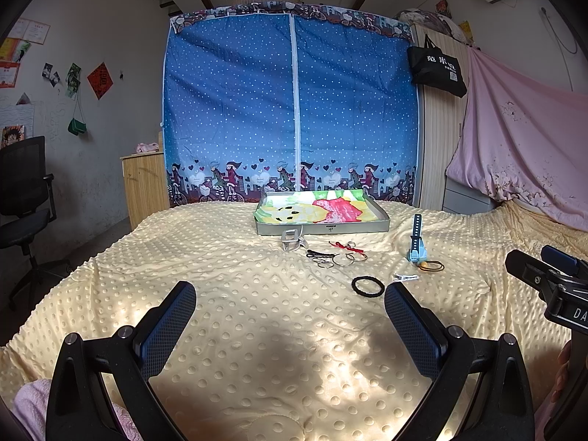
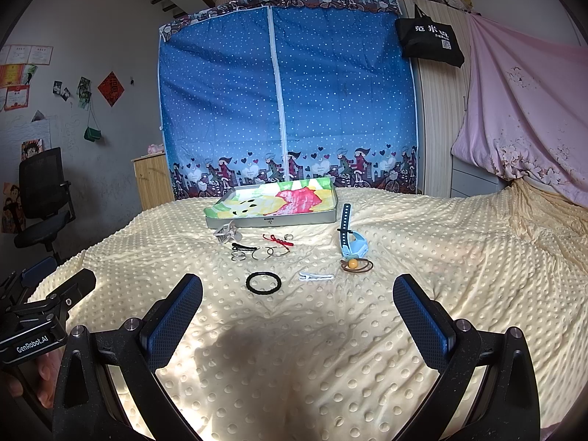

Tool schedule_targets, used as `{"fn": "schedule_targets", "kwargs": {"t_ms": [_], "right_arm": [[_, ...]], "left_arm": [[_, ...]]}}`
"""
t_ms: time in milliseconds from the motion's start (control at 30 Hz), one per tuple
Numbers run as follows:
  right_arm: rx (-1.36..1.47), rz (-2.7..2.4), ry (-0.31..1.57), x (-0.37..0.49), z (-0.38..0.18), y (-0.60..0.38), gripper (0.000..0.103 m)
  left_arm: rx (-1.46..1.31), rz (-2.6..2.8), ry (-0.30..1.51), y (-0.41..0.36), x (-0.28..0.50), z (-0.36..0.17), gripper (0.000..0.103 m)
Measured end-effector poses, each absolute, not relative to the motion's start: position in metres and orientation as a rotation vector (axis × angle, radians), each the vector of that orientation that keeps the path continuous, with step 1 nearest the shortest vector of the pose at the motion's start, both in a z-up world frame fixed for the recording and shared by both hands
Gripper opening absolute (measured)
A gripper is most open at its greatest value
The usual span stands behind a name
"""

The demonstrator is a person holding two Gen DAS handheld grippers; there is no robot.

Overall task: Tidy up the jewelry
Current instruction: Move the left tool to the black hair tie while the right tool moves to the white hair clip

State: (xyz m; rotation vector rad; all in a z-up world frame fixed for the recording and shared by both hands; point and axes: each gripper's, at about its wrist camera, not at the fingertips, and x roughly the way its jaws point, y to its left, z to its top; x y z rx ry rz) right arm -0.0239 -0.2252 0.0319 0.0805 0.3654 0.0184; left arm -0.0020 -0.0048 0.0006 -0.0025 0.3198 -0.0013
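Jewelry lies scattered on a yellow dotted blanket (image 2: 330, 330). A black hair tie (image 2: 263, 282) (image 1: 368, 286) lies nearest, beside a white hair clip (image 2: 316, 276) (image 1: 406, 278). A brown tie with an orange bead (image 2: 355, 264), a blue watch (image 2: 351, 239) (image 1: 417, 242), silver rings (image 2: 264, 253) (image 1: 340, 258), a black clip (image 2: 243, 246), a red string (image 2: 278, 239) and a clear claw clip (image 2: 228, 234) (image 1: 292, 239) lie farther off. A shallow tray with a colourful lining (image 2: 272, 220) (image 1: 323, 228) stands behind them. My left gripper (image 1: 290, 305) and right gripper (image 2: 297, 294) are open, empty, short of the items.
A blue dotted fabric wardrobe (image 2: 286, 103) stands behind the bed. A black office chair (image 2: 44, 198) and a wooden cabinet (image 2: 154, 180) are at the left. A pink sheet (image 2: 525, 117) hangs at the right. The other gripper shows at each view's edge.
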Motion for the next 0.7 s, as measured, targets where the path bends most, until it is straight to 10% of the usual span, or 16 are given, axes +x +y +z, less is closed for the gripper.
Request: {"fn": "schedule_targets", "kwargs": {"t_ms": [700], "right_arm": [[0.111, 0.024, 0.345, 0.012, 0.058, -0.247, 0.102]], "left_arm": [[-0.069, -0.055, 0.382, -0.007, 0.055, 0.020, 0.103]]}}
